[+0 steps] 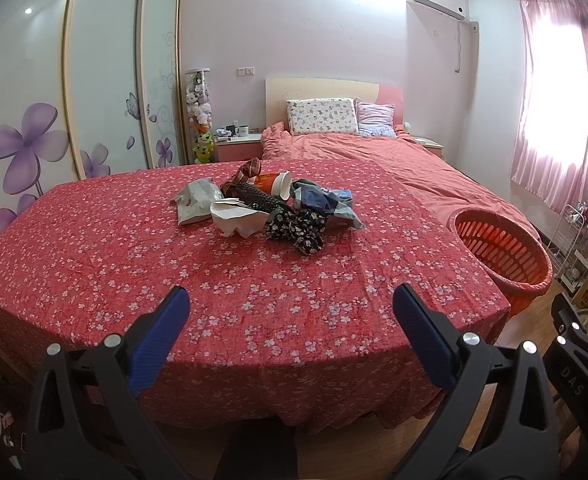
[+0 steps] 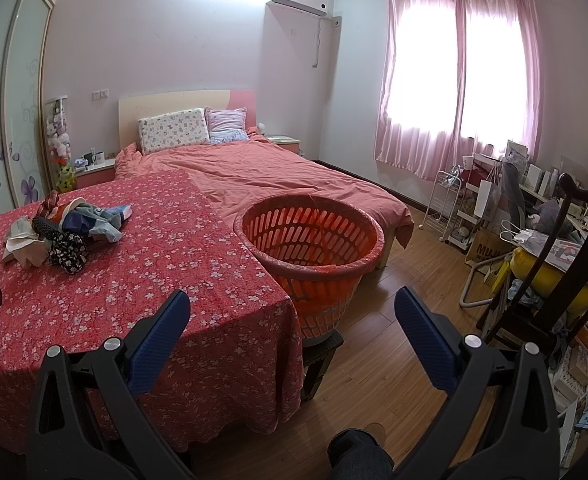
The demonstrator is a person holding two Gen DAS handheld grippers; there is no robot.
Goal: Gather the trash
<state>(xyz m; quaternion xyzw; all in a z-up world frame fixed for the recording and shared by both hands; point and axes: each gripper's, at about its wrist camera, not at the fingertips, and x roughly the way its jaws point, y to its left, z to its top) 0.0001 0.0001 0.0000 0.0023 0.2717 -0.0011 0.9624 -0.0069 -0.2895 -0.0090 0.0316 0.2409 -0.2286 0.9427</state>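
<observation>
Left wrist view has my left tool (image 1: 290, 300) spread apart, gripping nothing, trash pile (image 1: 268, 208) on the far tabletop (image 1: 94, 260). Right tool (image 2: 292, 304) is wide apart too, orange basket (image 2: 310, 240) off the tabletop's right edge.

trash pile (image 1: 266, 208): mixed heap, centre of frame in the left wrist view, on the red floral cloth | paper cup (image 1: 280, 186): orange-and-white, tipped on its side, top of heap | crumpled white paper (image 1: 234, 218): front left of heap | orange basket (image 2: 314, 240): slotted, upright, empty, centre of the right wrist view
</observation>
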